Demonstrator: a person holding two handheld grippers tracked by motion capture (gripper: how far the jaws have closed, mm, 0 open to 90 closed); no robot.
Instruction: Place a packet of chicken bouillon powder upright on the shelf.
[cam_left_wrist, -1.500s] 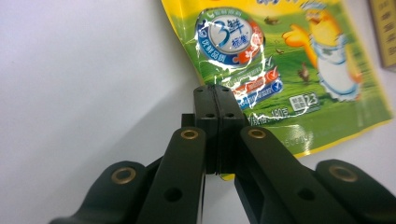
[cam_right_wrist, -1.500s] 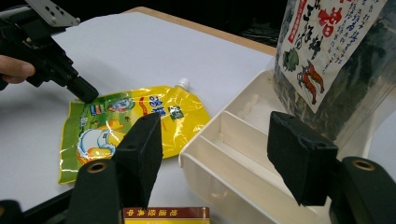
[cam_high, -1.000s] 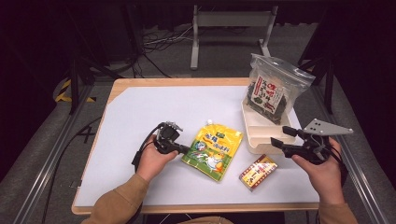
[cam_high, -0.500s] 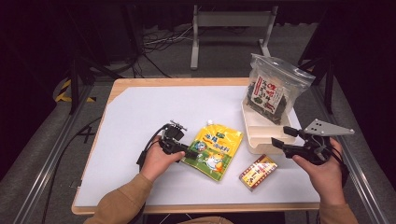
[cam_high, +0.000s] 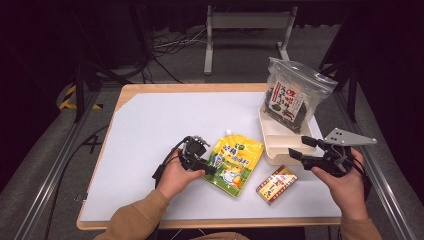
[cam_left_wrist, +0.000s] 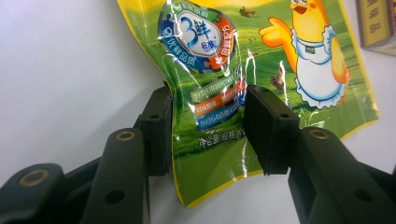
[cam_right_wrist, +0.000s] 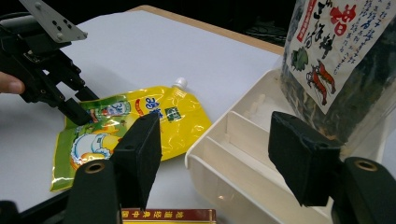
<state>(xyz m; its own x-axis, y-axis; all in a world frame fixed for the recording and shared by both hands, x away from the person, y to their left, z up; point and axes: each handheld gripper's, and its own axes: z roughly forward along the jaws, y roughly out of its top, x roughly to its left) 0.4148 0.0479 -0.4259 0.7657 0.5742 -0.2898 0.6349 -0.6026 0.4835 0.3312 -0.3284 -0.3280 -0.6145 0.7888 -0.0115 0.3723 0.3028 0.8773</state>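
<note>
— Left gripper view: our left gripper (cam_left_wrist: 208, 133) straddles the yellow pouch's (cam_left_wrist: 261, 70) bottom edge, jaws just closing, not yet pressing.
— Pouch flat on the bench (cam_high: 150, 125); our right gripper (cam_high: 298, 149) gapes, empty.

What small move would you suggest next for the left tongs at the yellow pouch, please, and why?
Probably close the left tongs fully: their jaws, just closing, straddle the bottom edge of the glossy yellow-green spouted pouch, which lies flat on the white table, apparently ungripped.
</note>
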